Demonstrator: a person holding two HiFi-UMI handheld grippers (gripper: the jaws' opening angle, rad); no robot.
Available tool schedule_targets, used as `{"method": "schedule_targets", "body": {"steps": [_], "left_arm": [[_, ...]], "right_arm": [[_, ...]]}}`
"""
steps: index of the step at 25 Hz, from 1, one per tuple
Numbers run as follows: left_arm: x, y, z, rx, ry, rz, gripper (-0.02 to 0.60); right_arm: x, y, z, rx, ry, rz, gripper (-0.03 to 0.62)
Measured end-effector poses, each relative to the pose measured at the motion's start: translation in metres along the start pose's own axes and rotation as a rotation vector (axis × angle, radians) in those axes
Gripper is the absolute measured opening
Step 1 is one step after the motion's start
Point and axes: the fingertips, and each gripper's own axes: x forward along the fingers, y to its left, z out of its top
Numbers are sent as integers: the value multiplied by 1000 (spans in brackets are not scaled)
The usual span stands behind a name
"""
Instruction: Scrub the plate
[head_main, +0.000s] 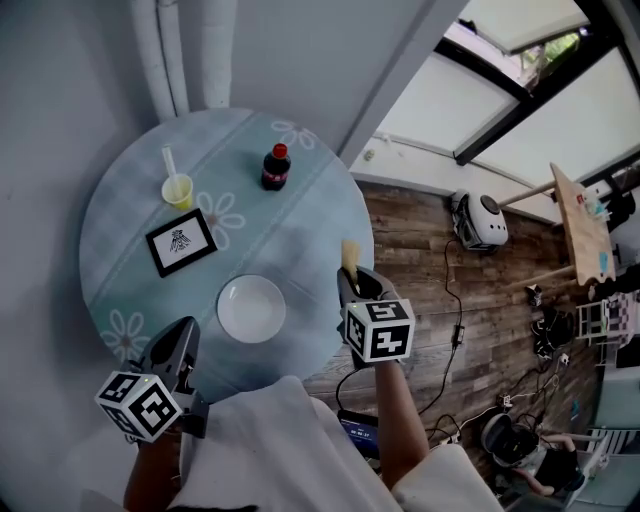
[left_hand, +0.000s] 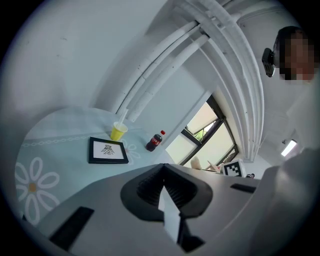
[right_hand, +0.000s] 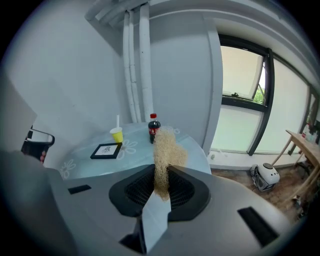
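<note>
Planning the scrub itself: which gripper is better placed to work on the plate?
Right. The right gripper is shut on the scrub pad, to the right of the plate. The left gripper is shut with nothing between its jaws.

Plate (head_main: 251, 308) smooth, scrubber (right_hand: 167, 150) rough & fibrous, tablecloth (head_main: 125, 225) matt.

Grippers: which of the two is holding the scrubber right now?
The right gripper: its jaws pinch the tan fibrous scrubber. The left gripper is shut with nothing between its jaws.
</note>
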Motion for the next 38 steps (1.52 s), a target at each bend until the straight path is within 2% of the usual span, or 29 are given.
{"method": "schedule_targets", "body": {"steps": [3, 7, 9, 18, 25, 31, 35, 38], "left_arm": [[-6, 3, -2, -7, -6, 35, 8], [-4, -9, -17, 5, 45, -47, 8], [-4, -17, -22, 20, 66, -60, 8], [-12, -13, -17, 39, 39, 11, 8], [-23, -2, -20, 29, 21, 82, 8], [-29, 11, -19, 9, 13, 124, 8], [-26, 14, -22, -12, 18, 122, 8], [-21, 13, -24, -28, 25, 108, 8]], "right_arm": [[17, 2, -13, -29, 48, -6, 67], [37, 4, -32, -94, 119, -43, 67], [45, 8, -45, -135, 164, -48, 67], [75, 26, -83, -269, 300, -43, 67], [90, 24, -104, -361, 387, -90, 69], [96, 34, -115, -388, 418, -88, 74], [97, 39, -118, -390, 419, -73, 84], [97, 46, -120, -349, 413, -32, 127]]}}
